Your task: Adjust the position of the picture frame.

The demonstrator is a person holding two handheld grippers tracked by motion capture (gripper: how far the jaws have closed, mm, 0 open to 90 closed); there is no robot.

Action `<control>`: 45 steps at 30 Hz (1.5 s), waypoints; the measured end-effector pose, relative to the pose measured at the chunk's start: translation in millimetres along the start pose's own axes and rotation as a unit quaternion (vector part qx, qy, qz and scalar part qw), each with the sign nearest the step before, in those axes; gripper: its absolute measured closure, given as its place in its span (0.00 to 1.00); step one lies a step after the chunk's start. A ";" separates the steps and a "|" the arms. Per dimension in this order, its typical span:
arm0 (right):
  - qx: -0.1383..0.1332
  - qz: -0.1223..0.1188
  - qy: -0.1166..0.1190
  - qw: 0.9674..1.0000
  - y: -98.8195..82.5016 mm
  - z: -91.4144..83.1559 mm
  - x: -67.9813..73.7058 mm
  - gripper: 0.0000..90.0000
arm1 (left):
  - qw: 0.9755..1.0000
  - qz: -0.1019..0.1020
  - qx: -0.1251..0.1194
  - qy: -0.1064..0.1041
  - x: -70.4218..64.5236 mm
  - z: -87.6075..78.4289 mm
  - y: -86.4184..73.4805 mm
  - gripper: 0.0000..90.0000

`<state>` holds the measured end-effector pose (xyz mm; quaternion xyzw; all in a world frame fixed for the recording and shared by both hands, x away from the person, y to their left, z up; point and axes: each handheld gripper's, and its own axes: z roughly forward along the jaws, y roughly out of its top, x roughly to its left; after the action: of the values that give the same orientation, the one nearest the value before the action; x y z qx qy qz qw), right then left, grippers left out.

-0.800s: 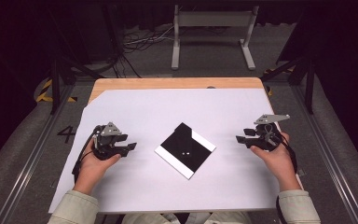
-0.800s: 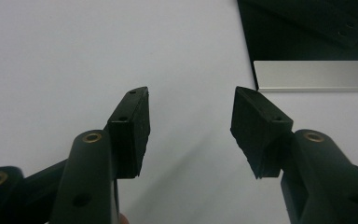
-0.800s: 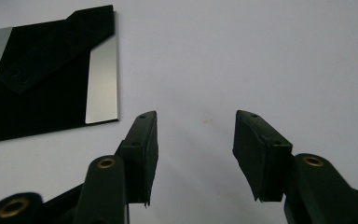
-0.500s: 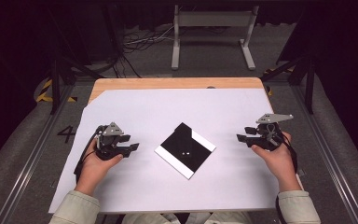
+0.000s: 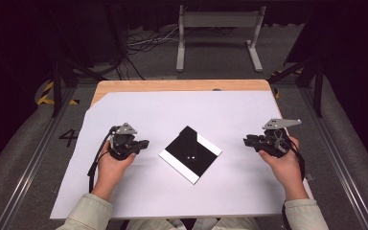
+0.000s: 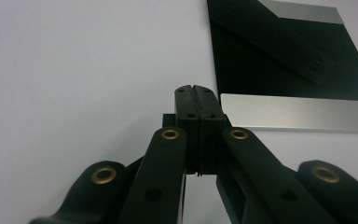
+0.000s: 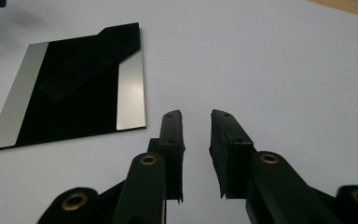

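A square black plate point(image 5: 190, 153) with silver strips along two edges lies flat in the middle of the white sheet point(image 5: 182, 110). A flat black bar point(image 6: 279, 42) with two small holes rests across it. My left gripper point(image 5: 146, 142) sits left of the plate, pointing at it, and its jaws are pressed together with nothing between them point(image 6: 196, 88). The plate point(image 6: 284, 56) begins just beyond and right of the left gripper's tips. My right gripper point(image 5: 246, 140) sits right of the plate, its jaws standing apart and empty point(image 7: 196, 114). The plate point(image 7: 74, 88) lies ahead and to the left of them.
The white sheet covers a wooden tabletop point(image 5: 182, 85) whose far edge shows. A grey metal stand point(image 5: 218, 19) and cables point(image 5: 143, 43) are on the floor behind the table. Dark rails run along both sides.
The left gripper's jaws have come together, and that hand has shifted slightly toward the plate. The right gripper's jaws look narrower. The plate has not moved.
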<state>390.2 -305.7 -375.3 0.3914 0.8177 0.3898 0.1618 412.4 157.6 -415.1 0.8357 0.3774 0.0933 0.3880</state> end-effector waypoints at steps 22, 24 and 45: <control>0.004 0.019 -0.006 1.000 -12.5 -13.0 -1.1 0.85 | 0.999 -0.004 0.034 -0.028 -8.1 44.3 0.2 1.00; 0.003 0.019 -0.006 1.000 -12.5 -13.1 -1.0 0.84 | 0.999 -0.001 0.039 -0.028 -8.8 46.6 -0.8 1.00; -0.002 0.022 -0.009 1.000 -11.9 -18.5 -2.5 0.84 | 0.993 0.021 0.065 -0.097 -35.5 48.7 -3.3 1.00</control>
<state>375.1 -321.8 -372.5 0.4129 0.8066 0.3909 0.1614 407.7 105.9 -445.8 0.8721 0.3255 -0.0048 0.3654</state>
